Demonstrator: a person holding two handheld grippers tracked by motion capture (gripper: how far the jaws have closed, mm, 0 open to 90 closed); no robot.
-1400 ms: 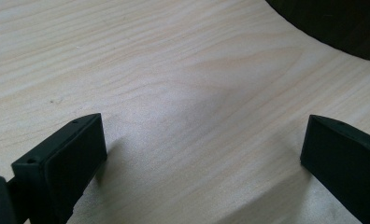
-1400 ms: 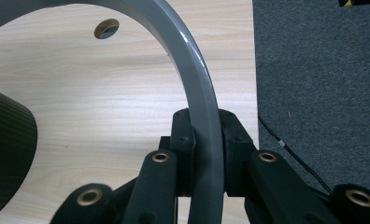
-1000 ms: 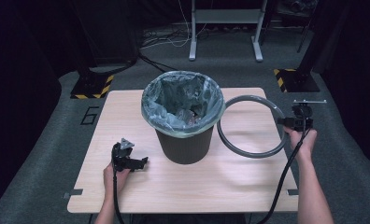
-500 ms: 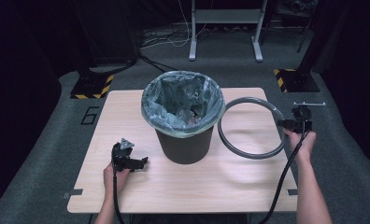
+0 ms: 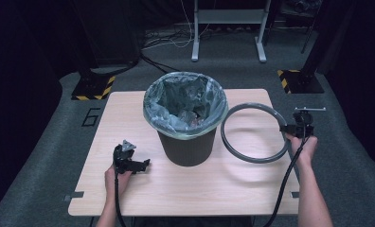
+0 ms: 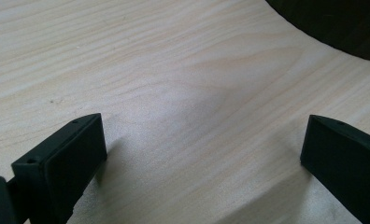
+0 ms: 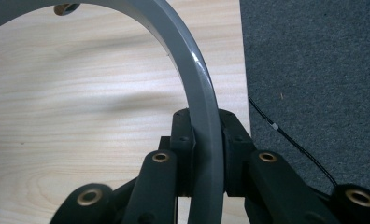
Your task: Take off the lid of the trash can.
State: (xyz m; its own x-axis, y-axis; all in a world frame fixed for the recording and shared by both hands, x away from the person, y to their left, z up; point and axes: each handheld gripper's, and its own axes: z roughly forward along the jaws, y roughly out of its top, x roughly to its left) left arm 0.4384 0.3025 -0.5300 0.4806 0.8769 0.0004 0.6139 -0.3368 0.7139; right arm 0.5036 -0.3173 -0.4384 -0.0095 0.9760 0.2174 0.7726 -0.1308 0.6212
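A dark bin (image 5: 188, 144) with a clear plastic liner (image 5: 185, 101) stands in the middle of the wooden table (image 5: 214, 189). To its right, my right gripper (image 5: 286, 128) is shut on the right rim of a grey ring (image 5: 256, 161) and holds it just above the table beside the bin. The right gripper view shows the ring (image 7: 199, 84) pinched between the jaws of that gripper (image 7: 206, 135). My left gripper (image 5: 143, 165) rests on the table at the bin's front left. In its own view it (image 6: 202, 154) stands open over bare wood, with the bin's base (image 6: 342, 23) ahead.
The table's right edge runs just beside the right gripper, with grey carpet (image 7: 314, 56) beyond it. A metal stand (image 5: 228, 28) and weighted bases with yellow-black stripes (image 5: 93, 87) sit on the floor behind the table.
The right gripper and the ring have drifted slightly toward the person. The left hand has kept still.
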